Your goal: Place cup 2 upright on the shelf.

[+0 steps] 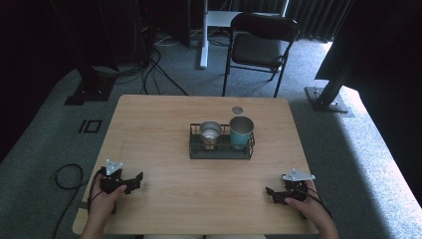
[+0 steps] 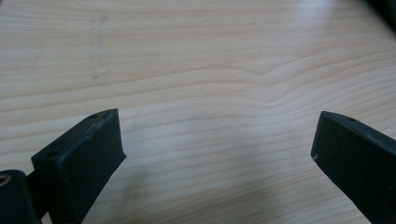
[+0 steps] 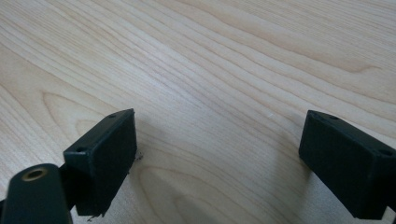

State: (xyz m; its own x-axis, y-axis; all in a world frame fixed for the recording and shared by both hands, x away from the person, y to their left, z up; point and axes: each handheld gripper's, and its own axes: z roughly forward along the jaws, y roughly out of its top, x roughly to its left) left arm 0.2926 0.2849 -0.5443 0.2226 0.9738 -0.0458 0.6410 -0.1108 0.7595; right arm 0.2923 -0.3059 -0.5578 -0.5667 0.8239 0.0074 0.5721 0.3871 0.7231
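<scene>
My left gripper (image 1: 130, 182) and right gripper (image 1: 273, 193) rest wide open, empty. At twelve o'clock, in the black wire rack (image 1: 220, 152), stand a steel cup (image 1: 210, 133) and teal tumbler (image 1: 241, 131) — light, rigid, slippery; I'd pinch a rim.

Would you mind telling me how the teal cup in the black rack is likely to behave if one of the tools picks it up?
The teal cup looks like thin metal, so probably stiff and light for its size. Its smooth wall may be slippery between flat pads. It stands upright in the wire rack beside the silver cup, so it should be lifted straight up; tilted, it might catch the rack.
</scene>
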